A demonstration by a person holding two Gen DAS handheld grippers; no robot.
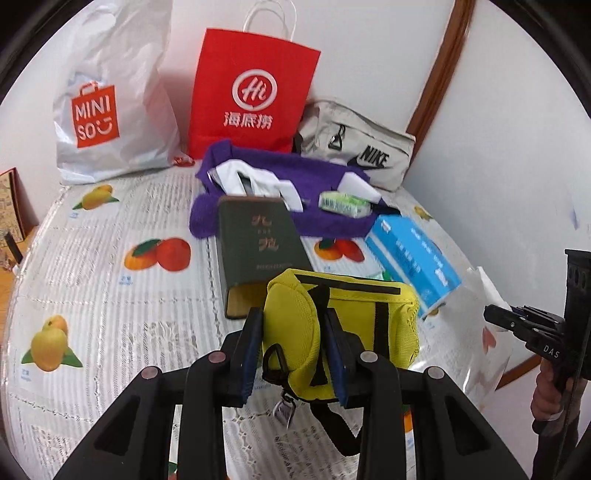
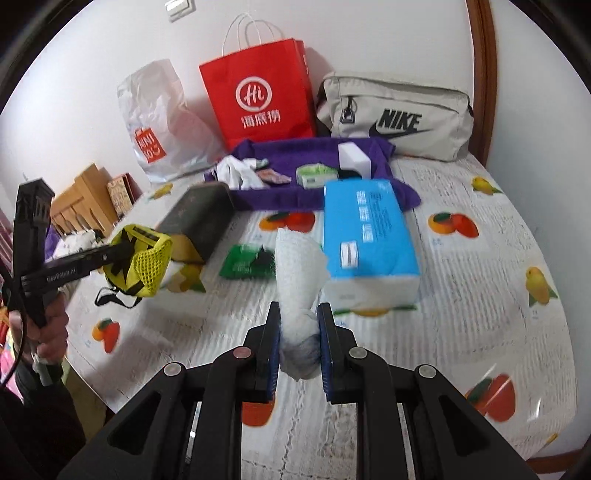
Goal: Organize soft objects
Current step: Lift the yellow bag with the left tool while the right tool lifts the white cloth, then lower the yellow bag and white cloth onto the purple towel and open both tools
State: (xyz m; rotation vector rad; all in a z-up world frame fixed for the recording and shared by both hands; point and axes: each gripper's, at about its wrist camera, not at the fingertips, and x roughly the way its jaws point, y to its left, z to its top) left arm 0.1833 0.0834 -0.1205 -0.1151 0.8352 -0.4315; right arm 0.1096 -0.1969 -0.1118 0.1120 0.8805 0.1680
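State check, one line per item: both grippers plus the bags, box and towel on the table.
left gripper: shut on yellow pouch, lifted off the table
right gripper: shut on white tissue wad
red paper bag: upright against the wall
Miniso plastic bag: upright, crumpled
Nike bag: zipped, lying by the wall
blue tissue pack: lying flat
green box: lying down
purple towel: spread, small items on it

White plastered wall [image 2: 369, 33] behind, evenly lit, no hard shadows. A curved brown wooden frame [image 1: 439, 70] ran up the wall at the right. A white switch plate [image 2: 180, 7] sat high on the wall. The tabletop [image 1: 110, 266] wore a white lace-pattern cover printed with fruit. Wooden furniture [image 2: 83, 201] stood beyond its left edge.
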